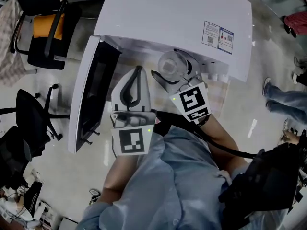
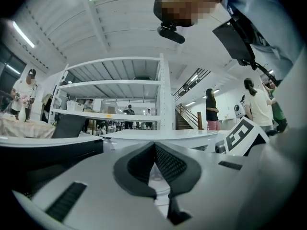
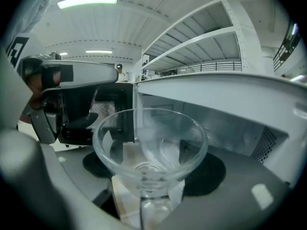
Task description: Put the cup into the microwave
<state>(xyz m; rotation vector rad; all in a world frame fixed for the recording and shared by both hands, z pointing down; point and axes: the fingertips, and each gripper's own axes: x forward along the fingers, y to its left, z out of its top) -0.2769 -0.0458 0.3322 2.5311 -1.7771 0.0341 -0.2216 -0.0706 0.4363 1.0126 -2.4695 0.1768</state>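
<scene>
A white microwave stands below me with its dark-windowed door swung open to the left. My right gripper is shut on a clear glass cup just in front of the opening. In the right gripper view the cup sits upright between the black pads, with the microwave cavity to the right behind it and the door to the left. My left gripper hovers between door and cup. Its jaws meet at the tips and hold nothing.
Black office chairs stand on the floor at the left. People's legs show at the right edge, and a black bag hangs at my right side. White shelving and several people stand across the room.
</scene>
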